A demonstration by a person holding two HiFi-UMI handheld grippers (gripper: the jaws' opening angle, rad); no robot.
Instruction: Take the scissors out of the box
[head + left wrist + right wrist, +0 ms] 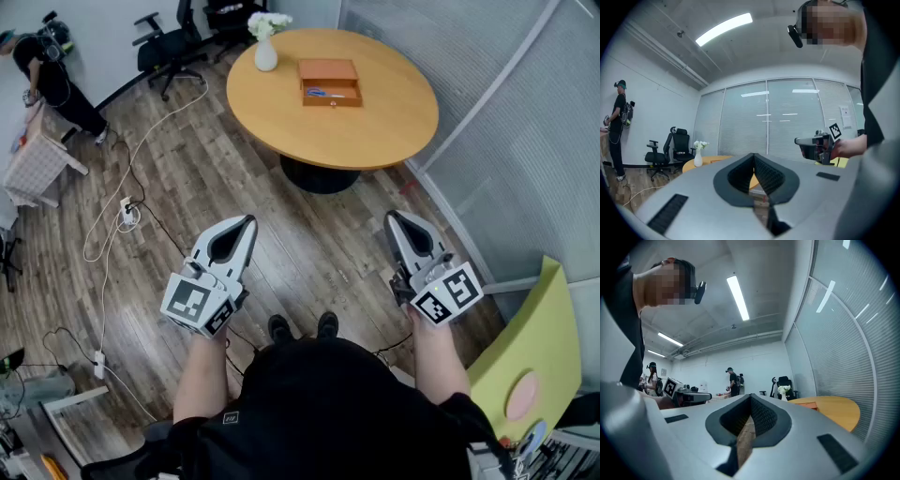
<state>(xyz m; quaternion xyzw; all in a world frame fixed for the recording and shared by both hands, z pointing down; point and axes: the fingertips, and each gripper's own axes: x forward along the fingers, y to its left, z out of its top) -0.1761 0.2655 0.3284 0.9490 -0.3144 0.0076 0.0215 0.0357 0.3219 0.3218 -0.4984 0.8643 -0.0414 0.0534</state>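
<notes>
A small wooden box [330, 82] lies open on the round wooden table [375, 131], far ahead of me. Blue-handled scissors [319, 93] lie inside it. My left gripper [248, 222] and right gripper [392, 217] hang over the wooden floor, well short of the table, both pointing towards it. Each is shut with nothing between its jaws. In the left gripper view the shut left gripper [753, 155] faces the table [710, 161]. The right gripper view has the shut right gripper [751, 395], with the box [809, 405] on the table [836, 411] to its right.
A white vase of flowers [265, 47] stands near the table's far left edge. Office chairs [173, 42] stand beyond the table. Cables [122, 214] trail over the floor at left, where a person [52, 80] stands. A yellow-green chair [525, 347] is at my right, by the blinds-covered glass wall [525, 141].
</notes>
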